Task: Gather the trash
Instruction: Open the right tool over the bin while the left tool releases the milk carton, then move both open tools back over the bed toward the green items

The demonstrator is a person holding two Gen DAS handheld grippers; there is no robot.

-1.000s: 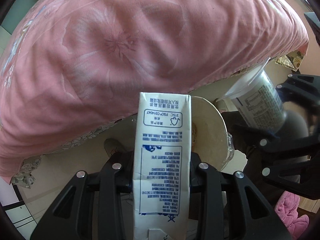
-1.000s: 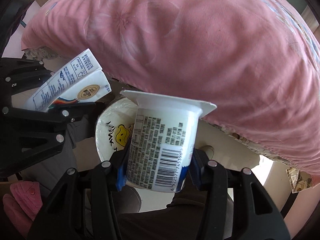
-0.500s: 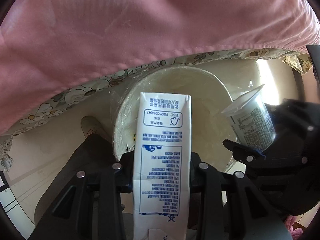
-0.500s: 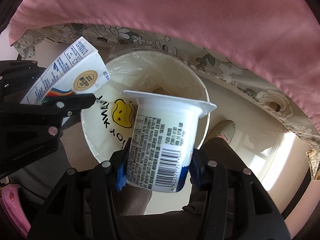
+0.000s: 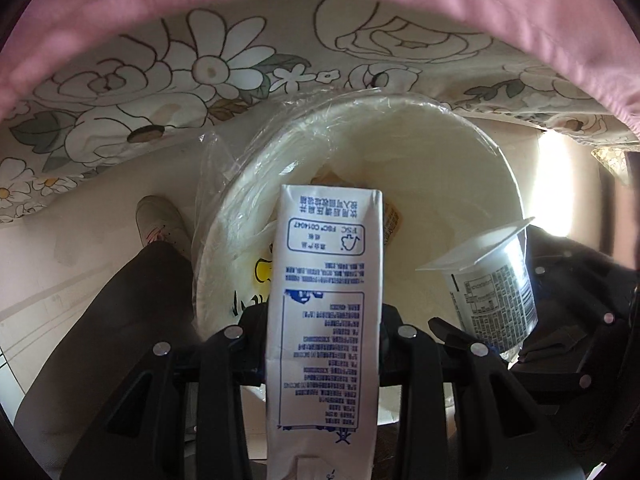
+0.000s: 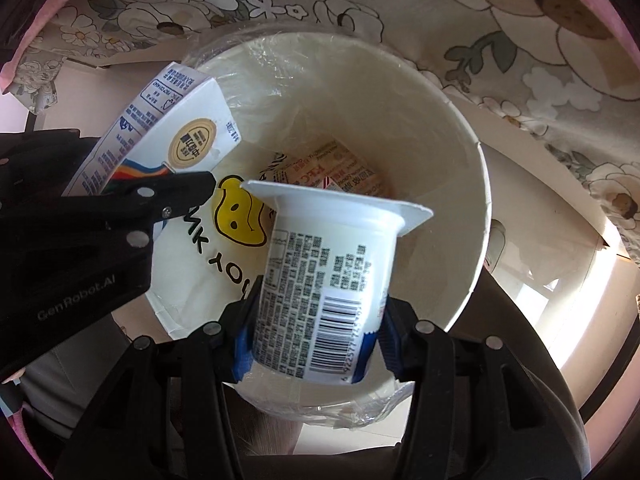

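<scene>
My left gripper (image 5: 324,344) clamps the carton (image 5: 326,320), my right gripper (image 6: 314,332) the cup (image 6: 320,296), both over the bin (image 6: 460,152) (wrapper already inside). Next, I judge: open both and drop.

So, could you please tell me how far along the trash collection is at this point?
Done: one printed wrapper already lies inside the lined bin. In hand: the left hand-held gripper grips a milk carton and the right hand-held gripper a yogurt cup, both over the bin's mouth. Left: releasing both.
</scene>
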